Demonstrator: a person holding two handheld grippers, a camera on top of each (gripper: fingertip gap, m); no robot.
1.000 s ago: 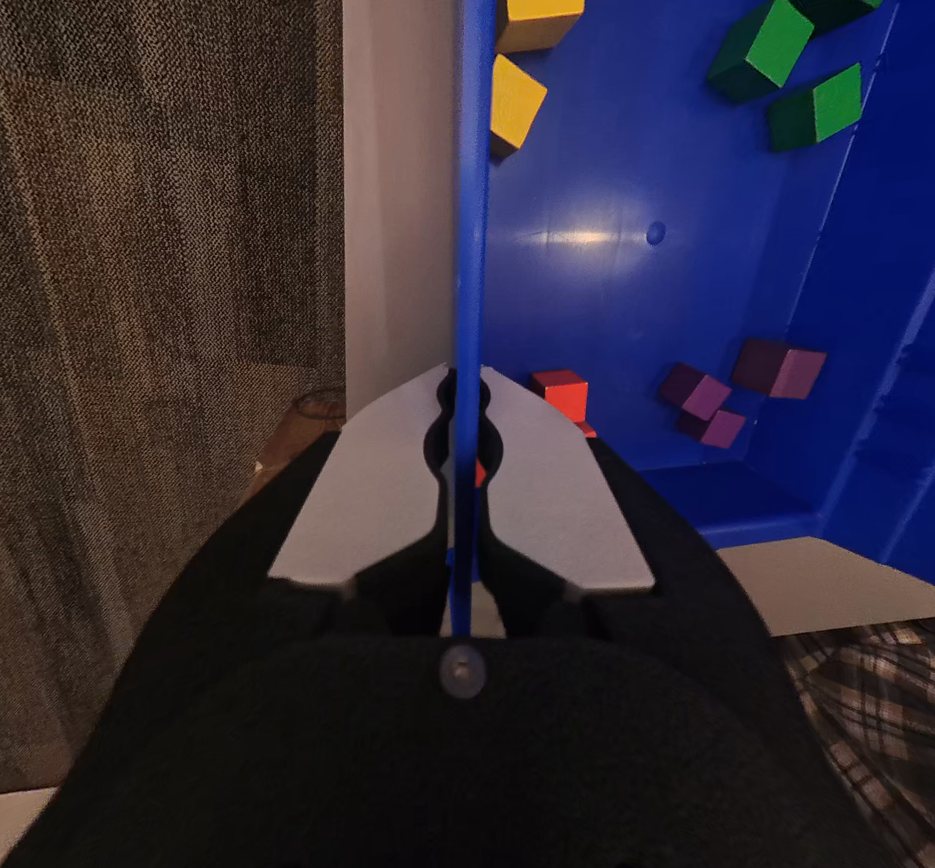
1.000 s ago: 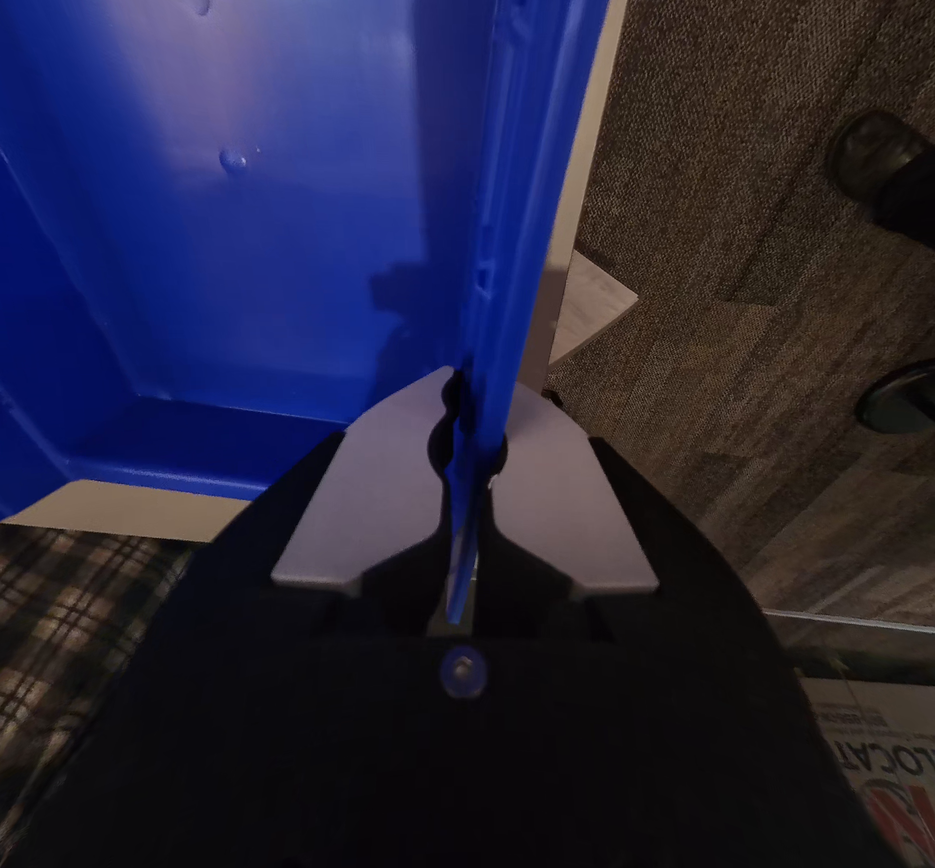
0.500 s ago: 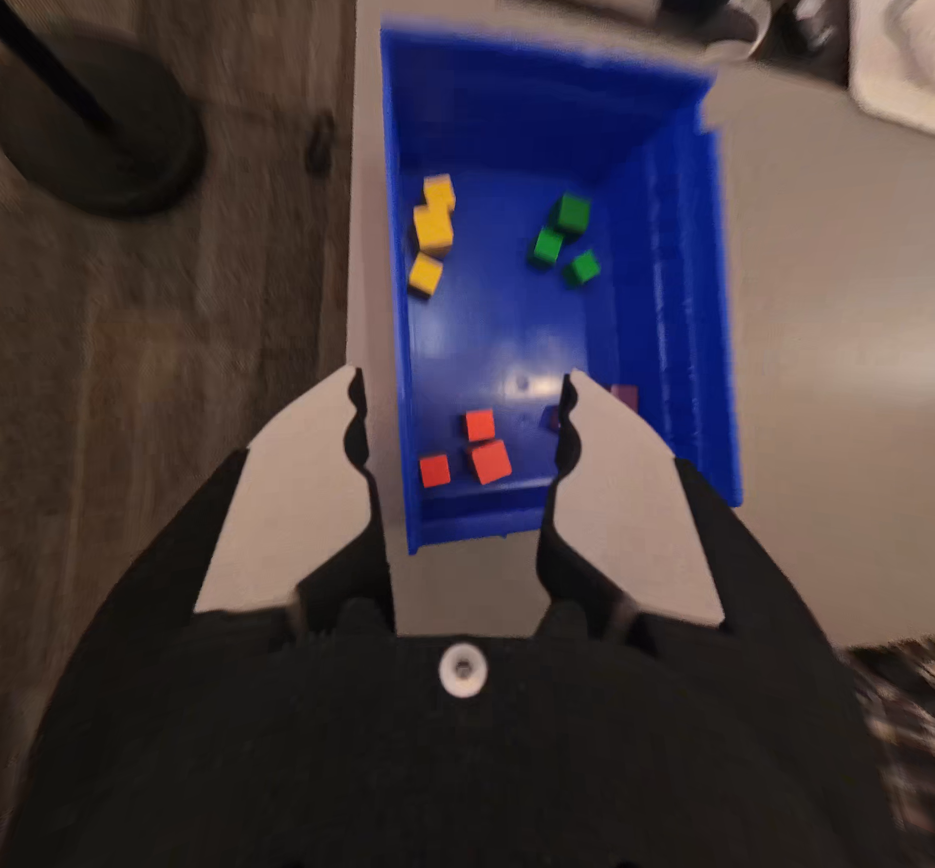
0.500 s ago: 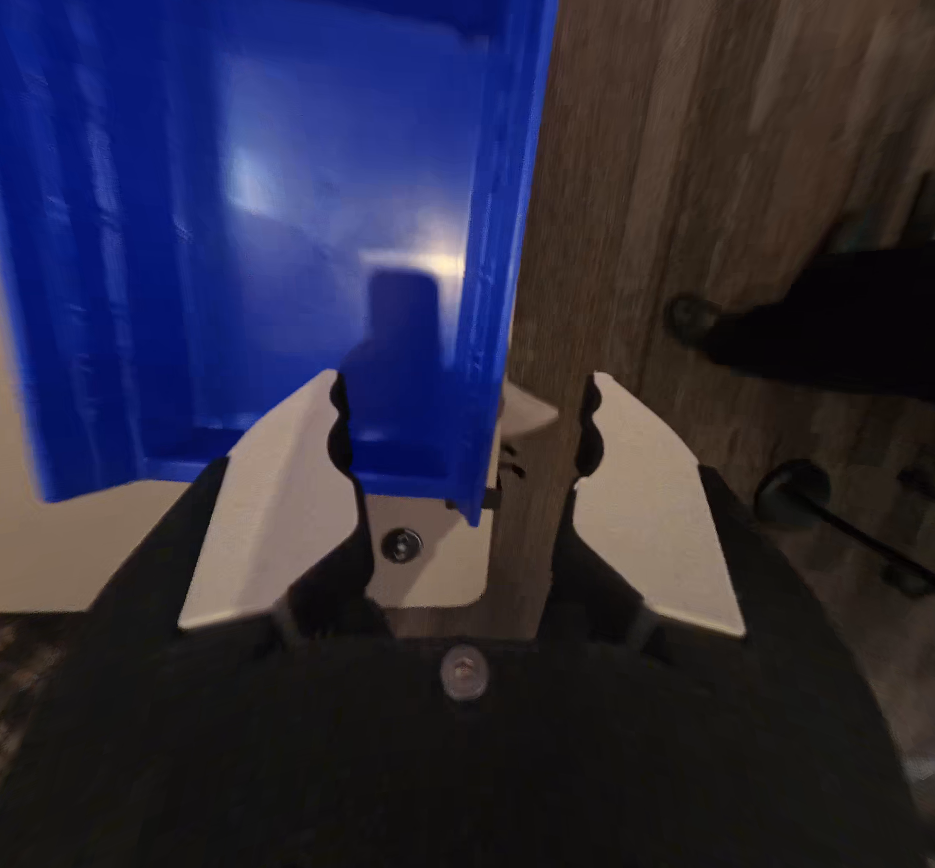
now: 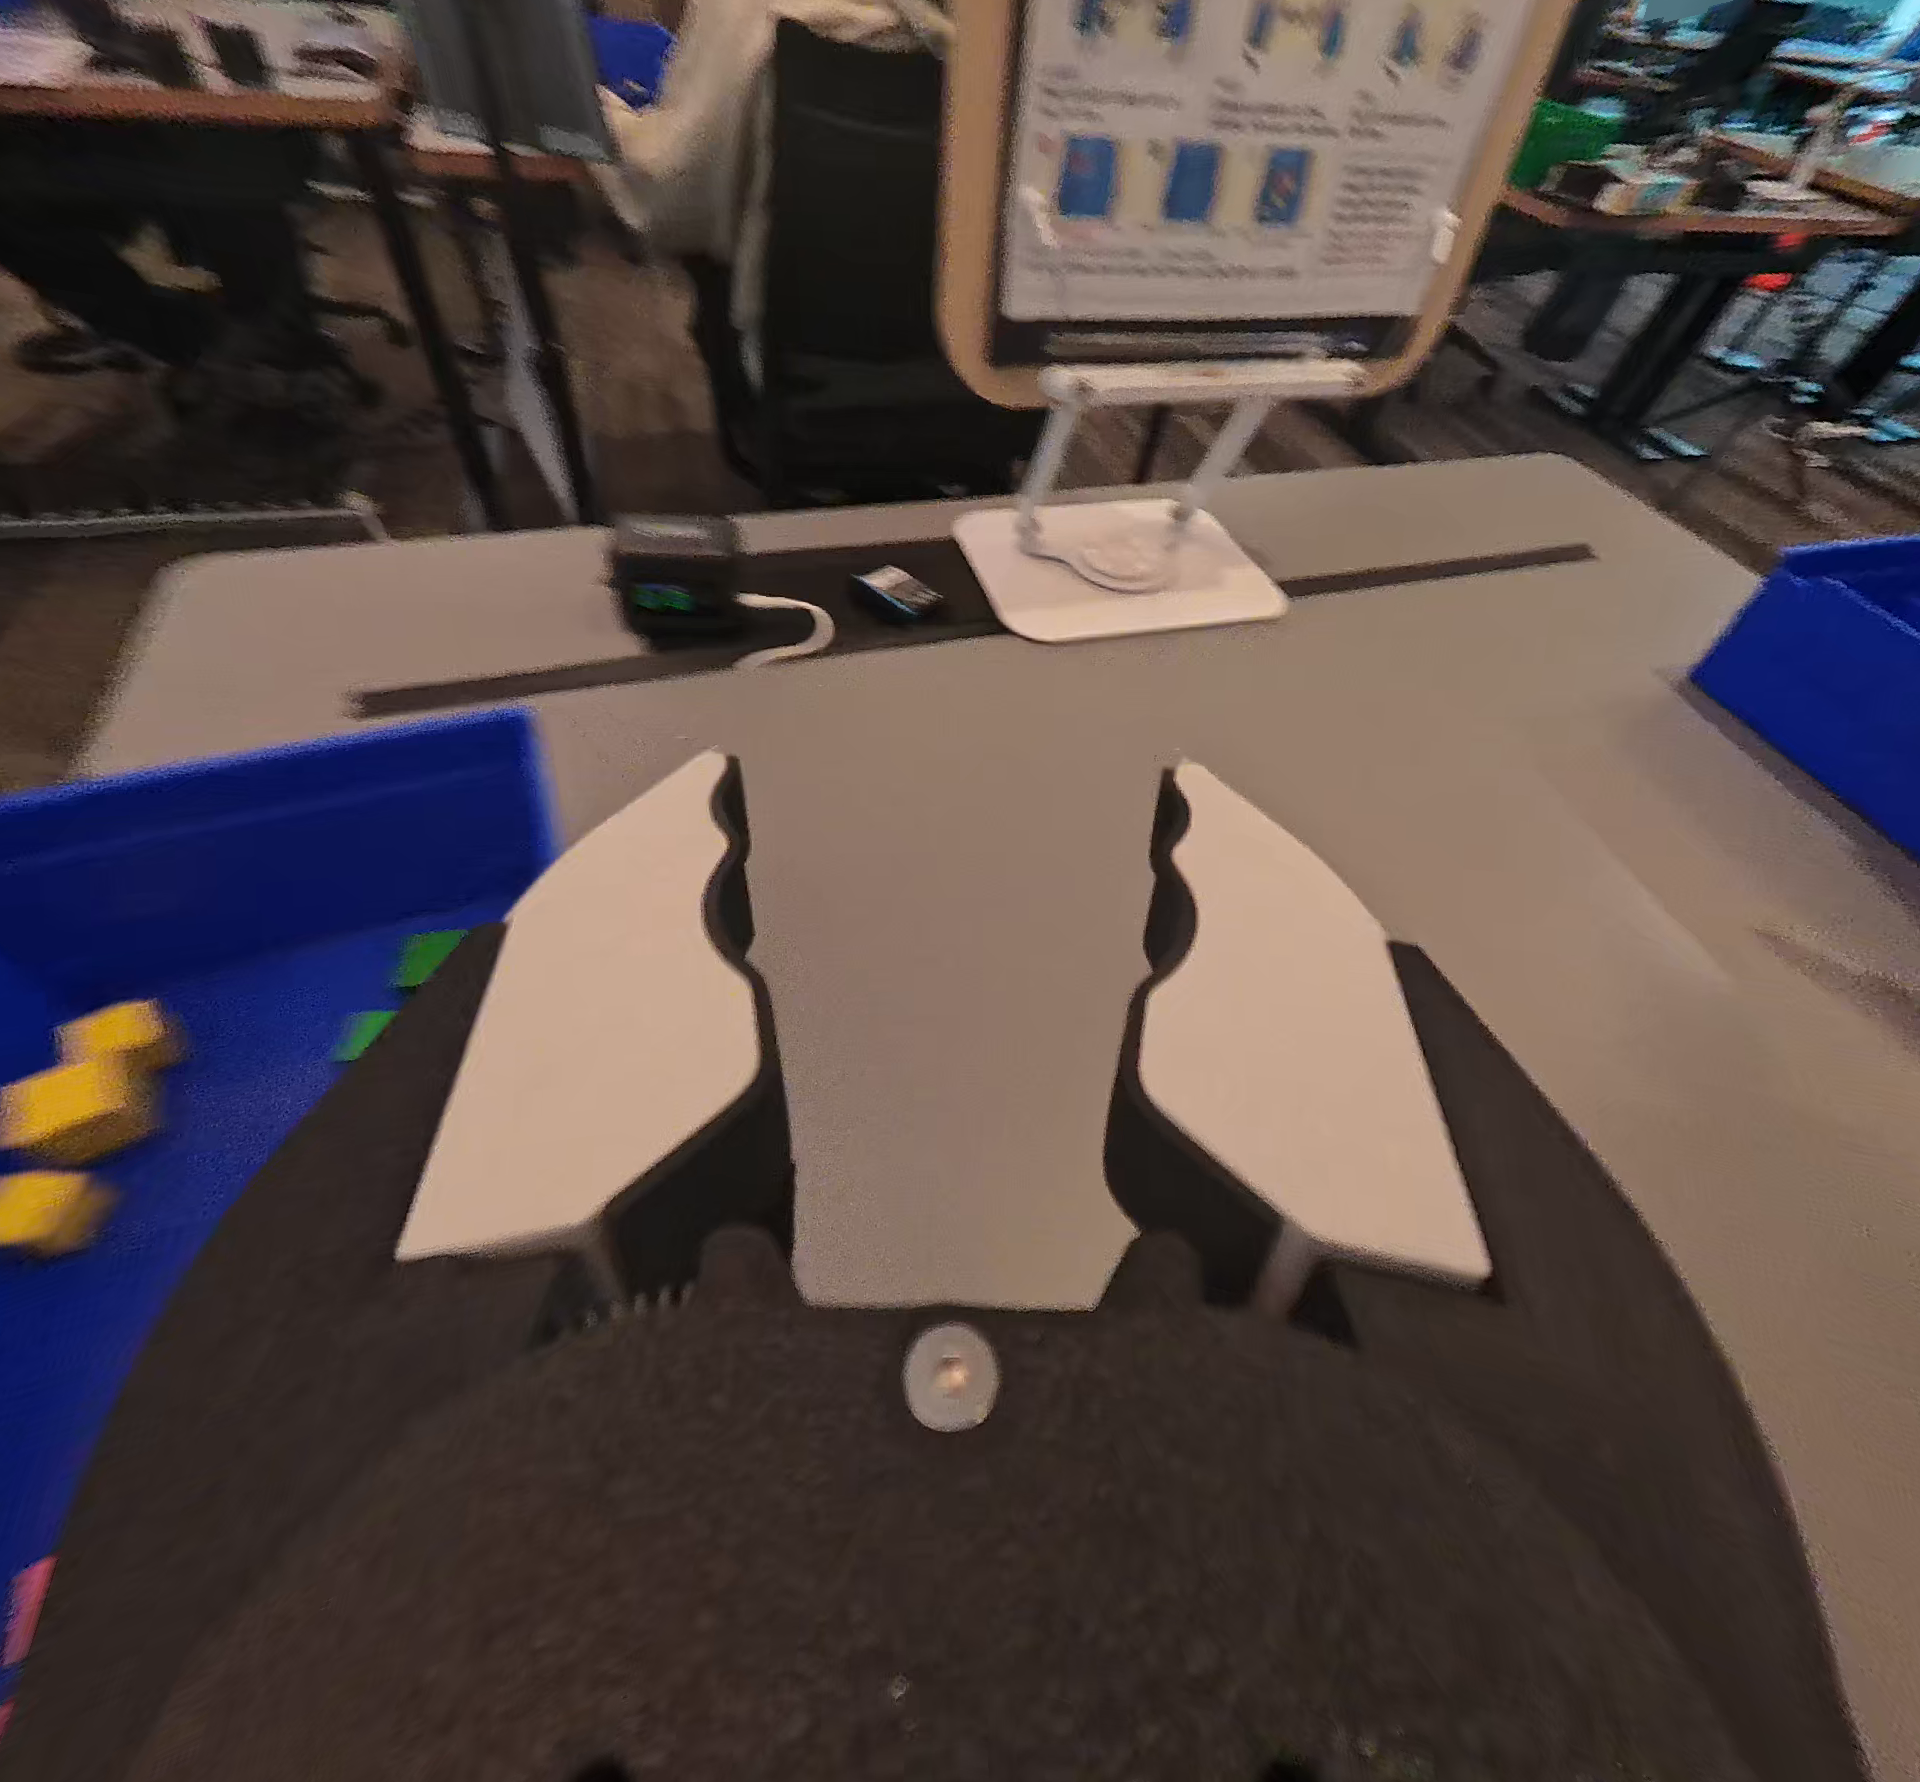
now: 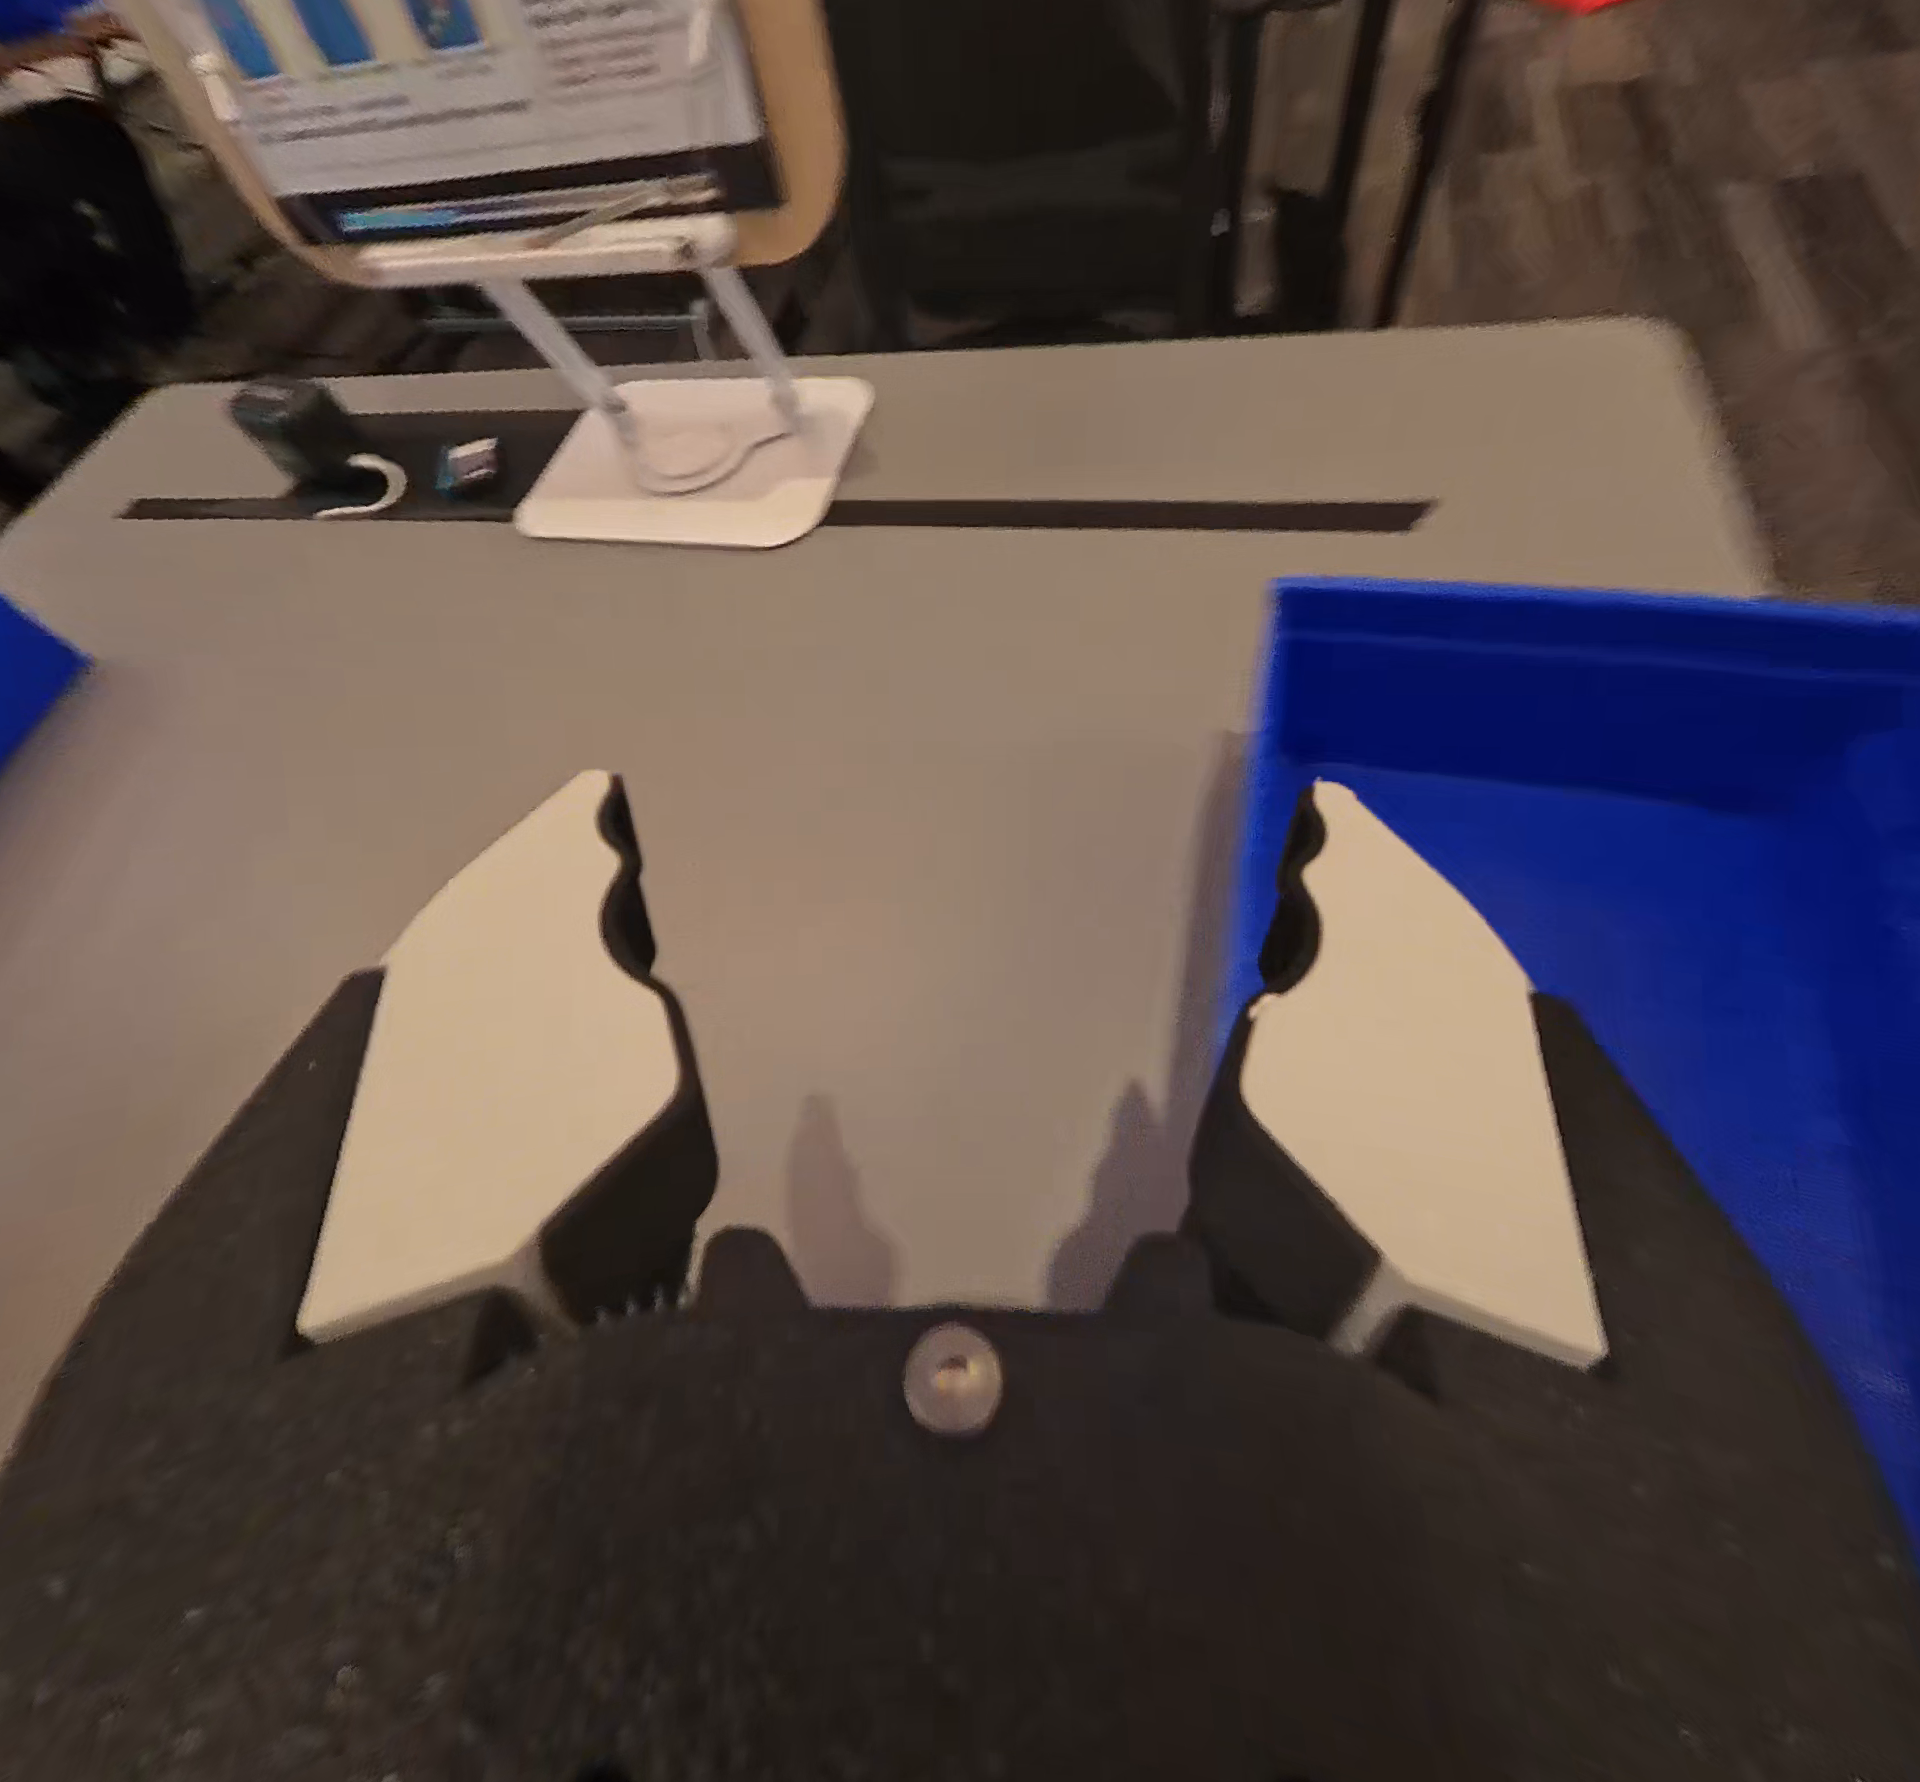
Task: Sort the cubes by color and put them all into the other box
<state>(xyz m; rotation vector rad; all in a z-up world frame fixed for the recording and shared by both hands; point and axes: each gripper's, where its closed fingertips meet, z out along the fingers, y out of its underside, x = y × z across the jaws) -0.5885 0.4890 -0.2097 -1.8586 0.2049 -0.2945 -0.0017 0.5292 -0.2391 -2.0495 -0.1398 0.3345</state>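
Left of the left gripper (image 5: 951, 776): blue plastic box (image 5: 260, 839) with blurred yellow wooden cubes (image 5: 88, 1088) on its floor and green cubes (image 5: 421, 958) just beside the left finger, partly hidden by it; at the frame's lower left edge, a pink smear, too blurred to name. Left gripper spread wide, white fingers (image 5: 613, 1026) well apart, nothing between them but bare grey tabletop (image 5: 935, 953), touching nothing. Ahead of it, across the table: small black device (image 5: 675, 574) with a white cable, white stand base (image 5: 1117, 569) carrying a wood-framed board (image 5: 1236, 122). Far right of this gripper, corner of a second blue plastic box (image 5: 1829, 683).

Right gripper (image 6: 961, 787) likewise wide open, holding nothing, only grey tabletop (image 6: 914, 849) in the gap. Far left of it, a blue corner of the first box (image 6: 26, 683). Ahead, the same stand base (image 6: 707, 475) and board (image 6: 499, 49). Right finger (image 6: 1413, 1057) overlapping the near wall of the second blue box (image 6: 1579, 693); contact impossible to tell. No cubes showing on the visible part of that box's floor
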